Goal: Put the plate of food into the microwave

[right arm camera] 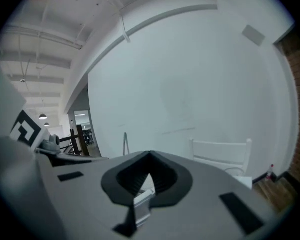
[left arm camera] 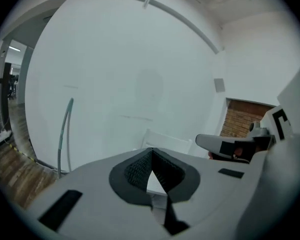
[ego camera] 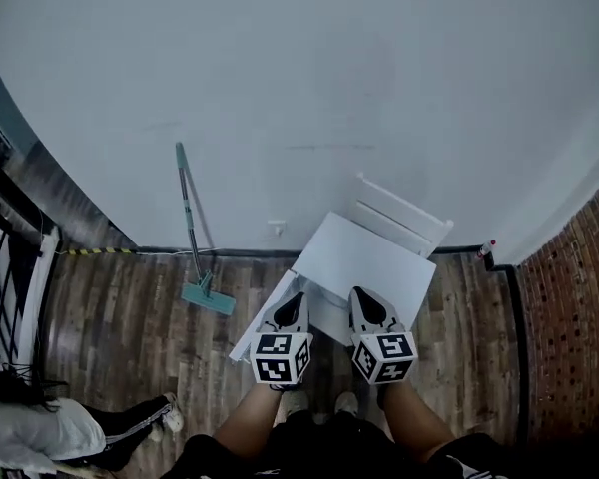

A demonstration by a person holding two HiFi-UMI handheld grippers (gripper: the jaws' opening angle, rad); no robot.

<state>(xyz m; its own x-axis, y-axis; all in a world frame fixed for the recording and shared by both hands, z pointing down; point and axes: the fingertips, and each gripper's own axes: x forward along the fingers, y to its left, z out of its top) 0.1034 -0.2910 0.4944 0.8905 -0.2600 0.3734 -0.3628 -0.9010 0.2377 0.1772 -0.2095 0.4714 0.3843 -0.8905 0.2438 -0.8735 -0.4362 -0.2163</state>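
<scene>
Two grippers are hovering side by side over the near edge of a white table (ego camera: 371,250). The left gripper (ego camera: 294,299) and right gripper (ego camera: 360,294) are each pressing their jaws together, empty. A mop (ego camera: 190,223) is leaning against the far wall, left. Where the plate is sitting cannot be told.

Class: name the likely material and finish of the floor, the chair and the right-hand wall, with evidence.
Floor: wood or wood-look planks, matte brown; grain and seams show. Chair: probably painted wood; smooth white slats. Right-hand wall: bare reddish brick; mortar lines show.
</scene>
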